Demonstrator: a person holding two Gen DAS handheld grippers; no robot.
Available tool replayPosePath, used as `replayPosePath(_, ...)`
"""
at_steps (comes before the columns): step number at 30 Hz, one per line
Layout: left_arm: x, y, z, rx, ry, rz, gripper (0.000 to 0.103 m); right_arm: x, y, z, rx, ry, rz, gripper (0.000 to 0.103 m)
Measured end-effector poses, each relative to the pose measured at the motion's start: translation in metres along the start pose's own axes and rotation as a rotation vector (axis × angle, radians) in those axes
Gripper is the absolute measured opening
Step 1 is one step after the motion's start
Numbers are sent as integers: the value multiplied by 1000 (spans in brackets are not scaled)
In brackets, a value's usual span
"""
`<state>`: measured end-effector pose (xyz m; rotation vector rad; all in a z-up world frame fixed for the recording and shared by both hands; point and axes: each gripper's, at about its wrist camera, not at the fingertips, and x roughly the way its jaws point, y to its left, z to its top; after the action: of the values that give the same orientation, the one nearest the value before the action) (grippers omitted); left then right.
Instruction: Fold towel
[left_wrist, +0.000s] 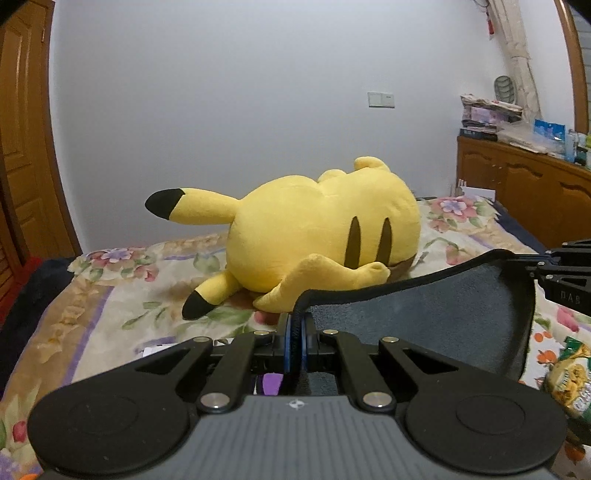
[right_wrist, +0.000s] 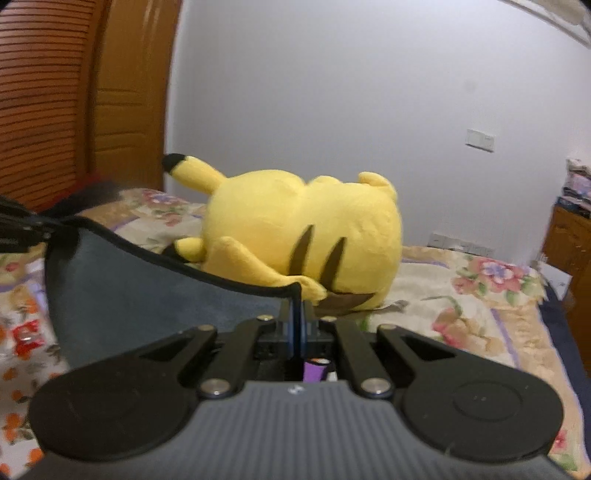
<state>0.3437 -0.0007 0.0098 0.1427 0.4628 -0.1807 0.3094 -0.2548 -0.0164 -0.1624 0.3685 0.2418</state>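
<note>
A dark grey towel (left_wrist: 424, 325) with a black hem hangs stretched between my two grippers above the bed. My left gripper (left_wrist: 295, 325) is shut on the towel's left corner. In the left wrist view my right gripper (left_wrist: 543, 266) shows at the right edge, pinching the other corner. In the right wrist view my right gripper (right_wrist: 297, 314) is shut on the right corner of the towel (right_wrist: 147, 291), which sags away to the left, where my left gripper (right_wrist: 40, 229) holds it.
A large yellow plush toy (left_wrist: 317, 236) lies on the floral bedspread (left_wrist: 110, 295) just beyond the towel, also in the right wrist view (right_wrist: 295, 236). A wooden cabinet (left_wrist: 524, 188) stands at the right, a wooden door (right_wrist: 74, 103) at the left. A snack bag (left_wrist: 570, 384) lies at lower right.
</note>
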Motion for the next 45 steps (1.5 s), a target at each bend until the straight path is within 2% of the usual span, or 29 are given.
replayPosePath(9,35,1,-8,-9,1,32,6,29,-4,-10,-42,12,-38,4)
replayPosePath(20,81,8,-24,-8,43,84,6,68,-1,-24,-77,57,-58,4)
replayPosePath(36,133,1,-49,-4,123,101,6,112,-1,-50,-43,198,-78,4)
replayPosePath(39,137,2,-52,-2,128,122,11,114,0,-50,-43,201,-74,4)
replayPosePath(42,139,4,-55,-8,135,126,11,114,0,-51,-41,200,-74,4)
replayPosePath(44,139,4,-56,-8,132,140,18,114,0,-51,-36,202,-75,5)
replayPosePath(45,139,4,-57,-9,132,144,30,114,0,-51,-34,200,-75,7)
